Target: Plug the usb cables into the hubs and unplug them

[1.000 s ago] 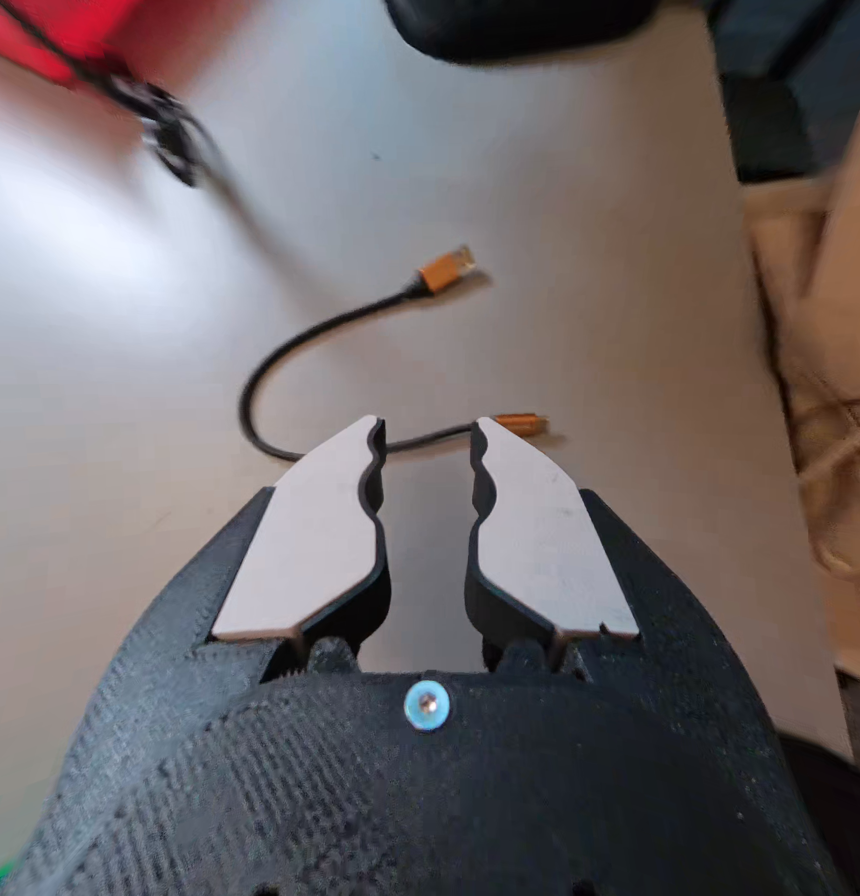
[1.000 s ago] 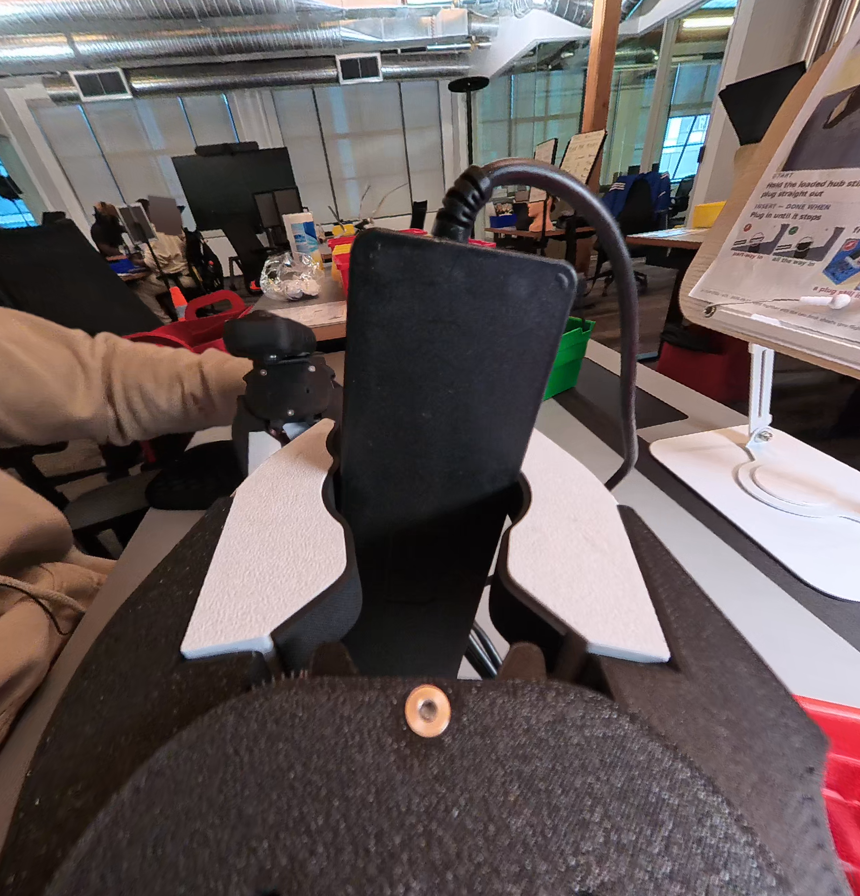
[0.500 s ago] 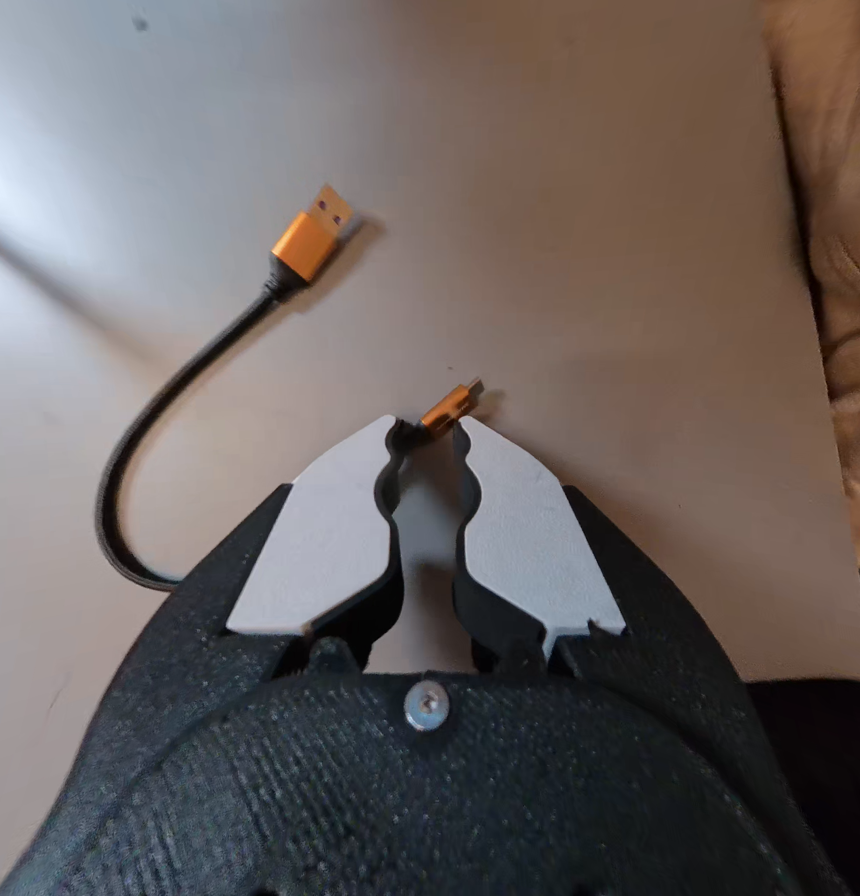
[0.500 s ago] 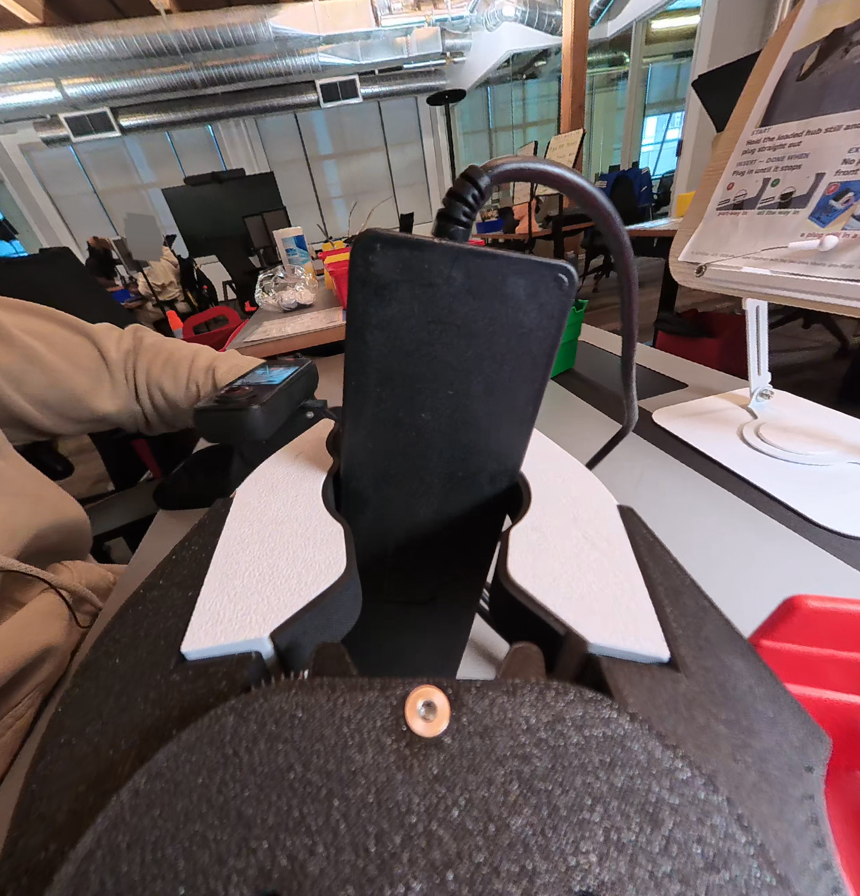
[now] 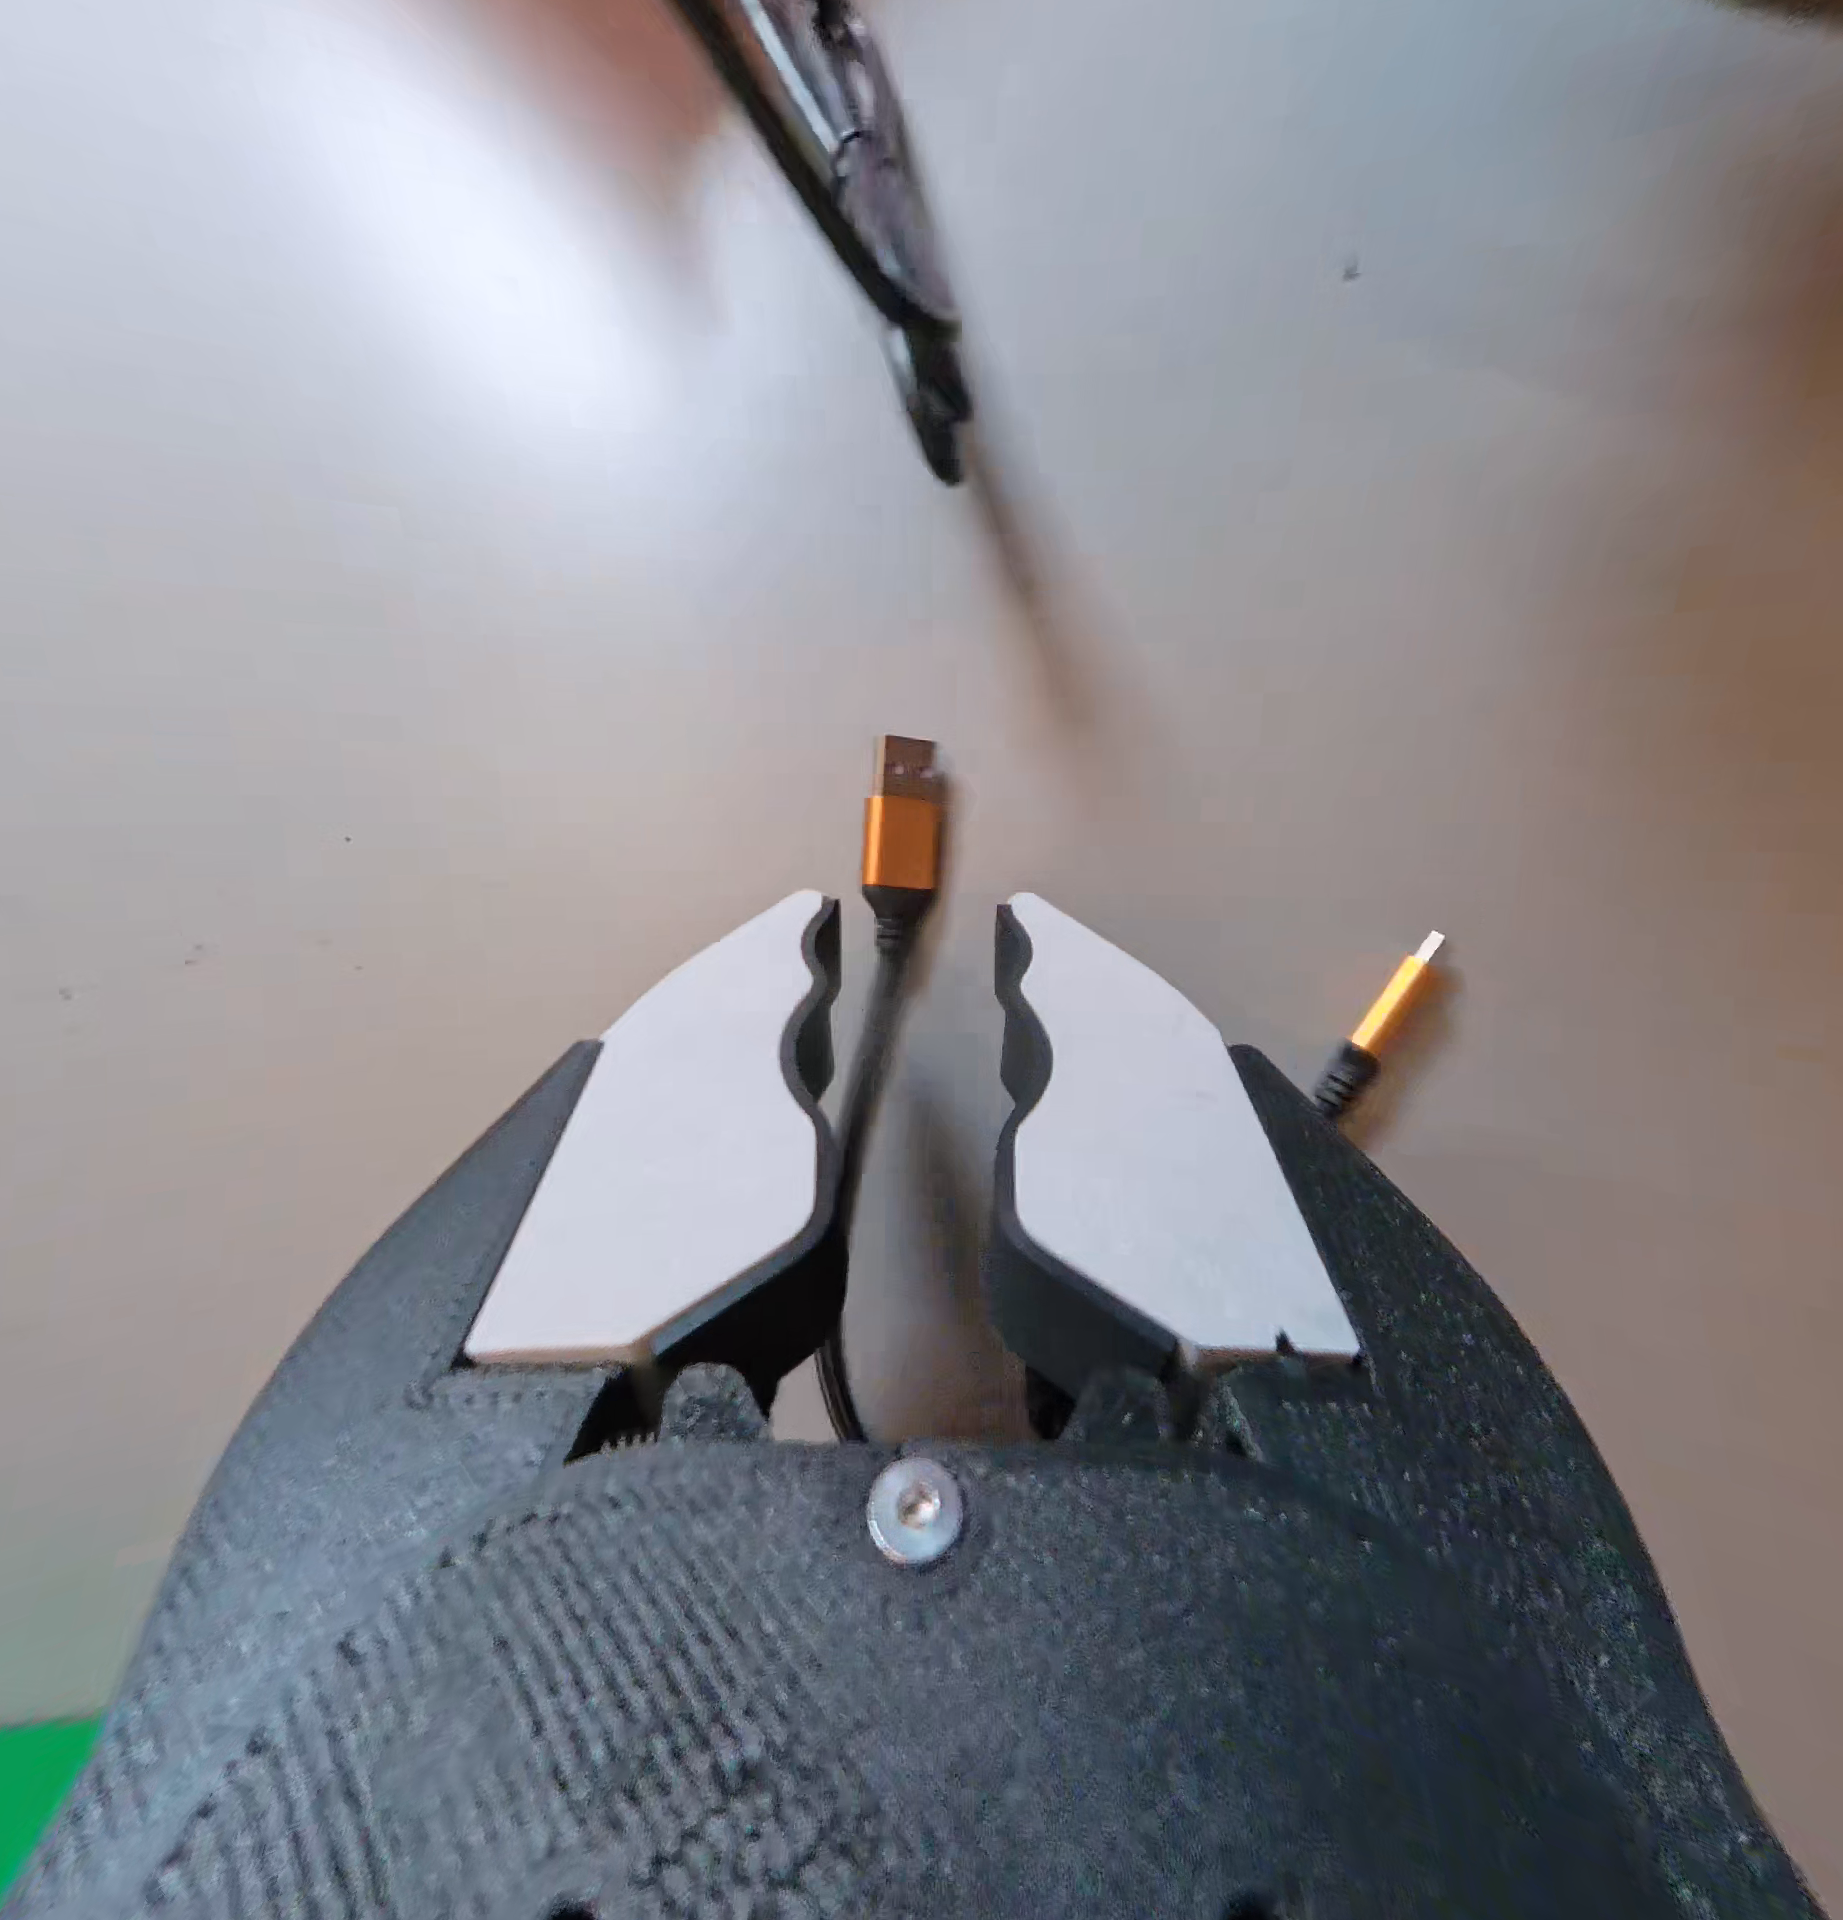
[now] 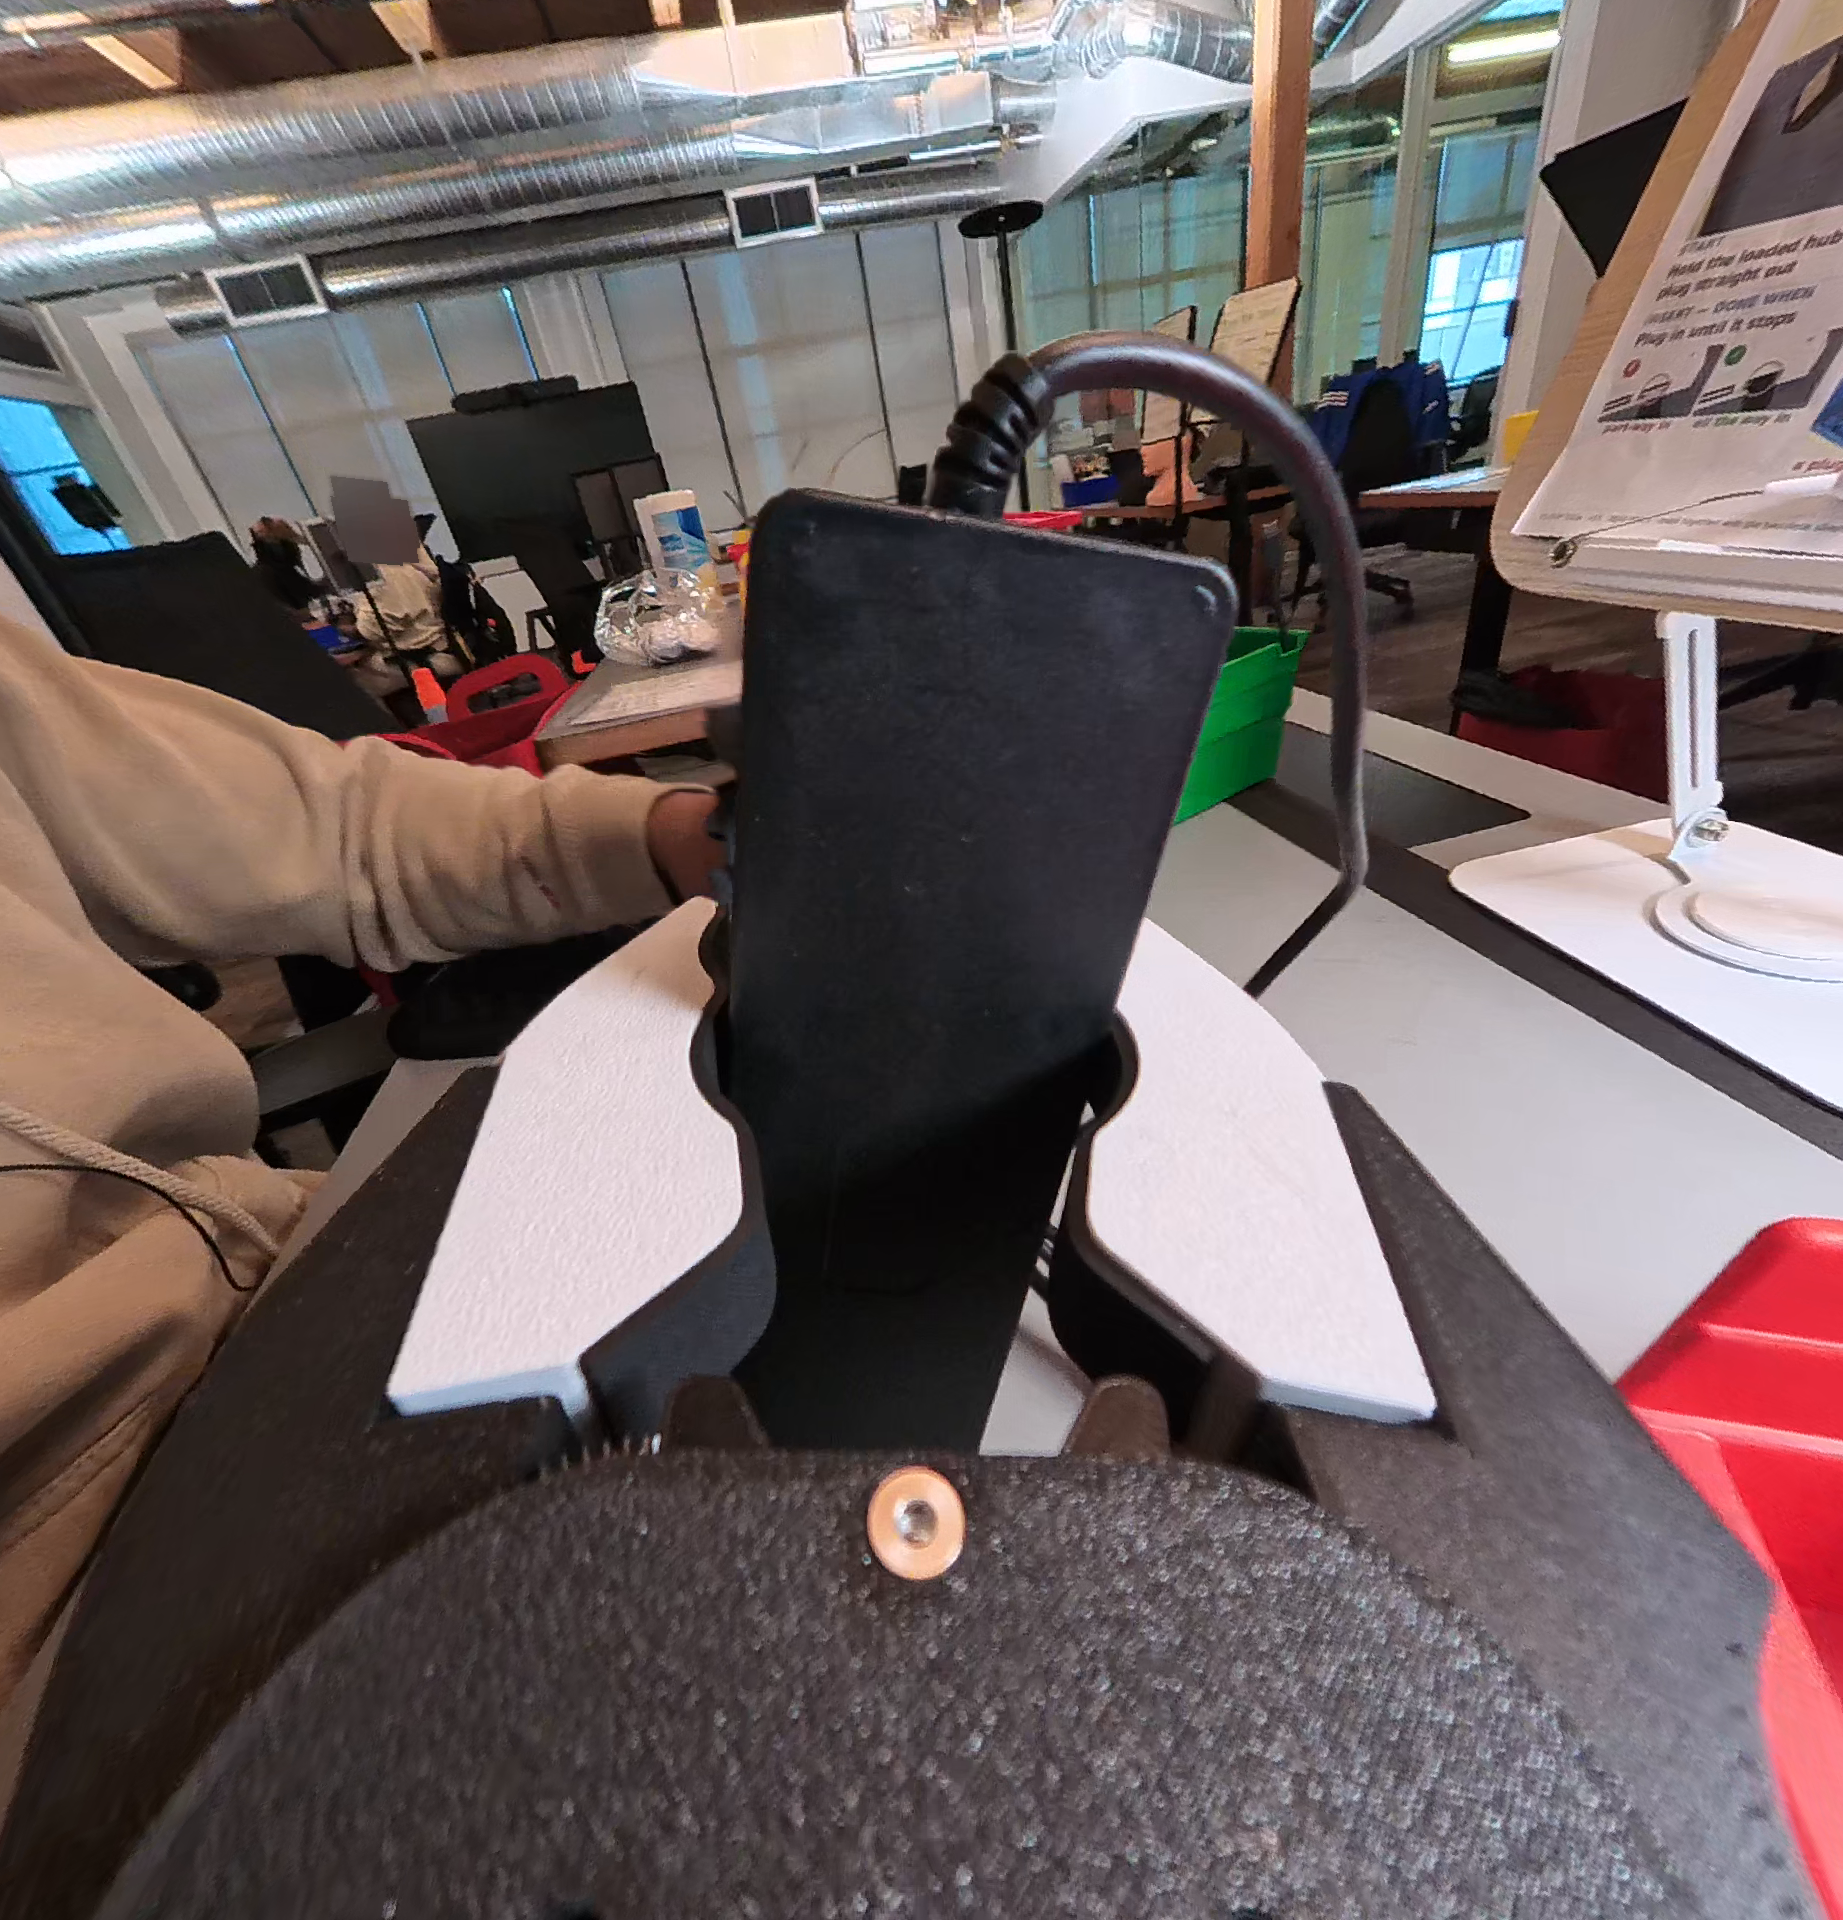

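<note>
In the left wrist view my left gripper (image 5: 909, 912) is open over the grey table. A black cable runs between its fingers, and its orange USB-A plug (image 5: 902, 828) lies on the table just past the fingertips. The cable's other end, a small orange plug (image 5: 1393, 995), lies to the right of the right finger. In the right wrist view my right gripper (image 6: 912, 977) is shut on a black USB hub (image 6: 958, 883) and holds it upright above the table. The hub's black cord (image 6: 1301, 520) loops over to the right.
A blurred black cable end (image 5: 896, 270) hangs in the upper left wrist view. The right wrist view shows a person's beige sleeve (image 6: 304, 842) at left, a red bin (image 6: 1790, 1455) at lower right, a white stand (image 6: 1727, 904) with an instruction board, and a green bin (image 6: 1234, 717) behind.
My left gripper has swung from the small orange plug over to the USB-A end, so the cable now lies between its fingers, which stand wider apart. The right gripper still holds the hub, barely shifted.
</note>
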{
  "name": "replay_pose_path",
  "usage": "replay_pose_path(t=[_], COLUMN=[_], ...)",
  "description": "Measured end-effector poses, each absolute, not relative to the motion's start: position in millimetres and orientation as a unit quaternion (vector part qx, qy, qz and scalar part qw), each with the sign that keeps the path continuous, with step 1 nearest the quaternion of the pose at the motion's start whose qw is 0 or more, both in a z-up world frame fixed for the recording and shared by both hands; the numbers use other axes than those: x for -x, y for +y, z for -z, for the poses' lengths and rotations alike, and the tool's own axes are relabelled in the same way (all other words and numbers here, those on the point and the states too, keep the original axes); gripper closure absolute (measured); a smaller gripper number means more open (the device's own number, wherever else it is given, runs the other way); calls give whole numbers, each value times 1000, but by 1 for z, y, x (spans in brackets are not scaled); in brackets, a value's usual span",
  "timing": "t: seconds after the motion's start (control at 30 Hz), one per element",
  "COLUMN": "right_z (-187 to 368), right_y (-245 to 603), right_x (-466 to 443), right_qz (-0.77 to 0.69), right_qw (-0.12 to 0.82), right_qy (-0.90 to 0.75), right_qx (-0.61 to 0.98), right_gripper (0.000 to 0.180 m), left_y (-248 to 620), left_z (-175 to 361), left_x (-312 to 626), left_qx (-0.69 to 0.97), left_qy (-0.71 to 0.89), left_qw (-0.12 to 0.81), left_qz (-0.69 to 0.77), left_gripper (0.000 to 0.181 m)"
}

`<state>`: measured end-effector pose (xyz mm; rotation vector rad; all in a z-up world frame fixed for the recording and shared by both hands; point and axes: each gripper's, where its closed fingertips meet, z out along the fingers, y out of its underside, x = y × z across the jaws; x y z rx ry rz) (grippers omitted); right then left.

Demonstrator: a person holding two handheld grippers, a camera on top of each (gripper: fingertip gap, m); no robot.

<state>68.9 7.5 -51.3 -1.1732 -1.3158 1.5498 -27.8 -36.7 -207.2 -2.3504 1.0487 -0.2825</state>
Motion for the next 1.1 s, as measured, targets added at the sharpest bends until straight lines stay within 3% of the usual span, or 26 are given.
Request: replay_pose_path(t=[0.13, 0.27, 0.5, 0.6, 0.83, 0.97, 1.1], right_z=[53, 52, 42, 38, 35, 28, 20], right_y=[0, -4, -24, -28, -24, -22, -31], right_x=[-73, -77, -87, -89, -89, -80, -70], right_qz=[-635, -670, -763, -788, -793, -760, -721], right_qw=[369, 350, 271, 248, 260, 346, 415], right_qy=[-516, -507, -473, -454, -439, -434, -440], right_qx=[440, 414, 348, 333, 332, 338, 337], right_gripper=[114, 114, 115, 115, 115, 114, 114], left_y=[-30, -29, -56, -60, -53, -50, -43], left_z=[224, 224, 187, 185, 147, 128, 129], left_x=[22, 16, -28, -32, -40, -75, -99], left_qx=[871, 863, 813, 805, 769, 747, 741], left_qy=[399, 397, 331, 324, 316, 302, 331], left_qw=[262, 275, 280, 277, 380, 435, 462], left_qz=[118, 148, 389, 413, 406, 402, 357], left_gripper=[150, 166, 166, 167, 148, 108, 99])
